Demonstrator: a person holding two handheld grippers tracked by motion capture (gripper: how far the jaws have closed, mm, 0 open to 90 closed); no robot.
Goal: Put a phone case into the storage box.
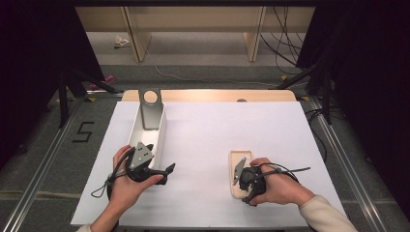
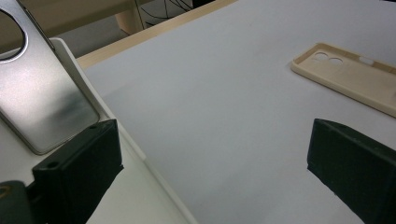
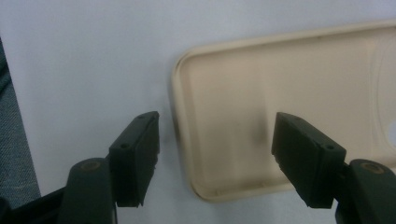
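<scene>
A beige phone case point(image 1: 240, 157) lies hollow side up on the white table top point(image 1: 208, 135), right of centre. My right gripper point(image 1: 245, 189) points down over the case's near end. In the right gripper view the case point(image 3: 280, 93) has its rounded corner and one side wall between the jaws of my right gripper point(image 3: 215, 149). These stand open, one over the case's inside and one over the bare surface, and neither pad presses on it. My left gripper point(image 1: 167, 171) is open and empty beside the tray, and its jaws point(image 2: 215, 158) face the case point(image 2: 350, 79).
A long white tray point(image 1: 159, 140) stands at the left with a silver plate with a round hole point(image 1: 151, 111) leaning in it; the plate point(image 2: 42, 93) also shows in the left gripper view. The table's wooden far edge point(image 1: 208, 95) borders the white surface.
</scene>
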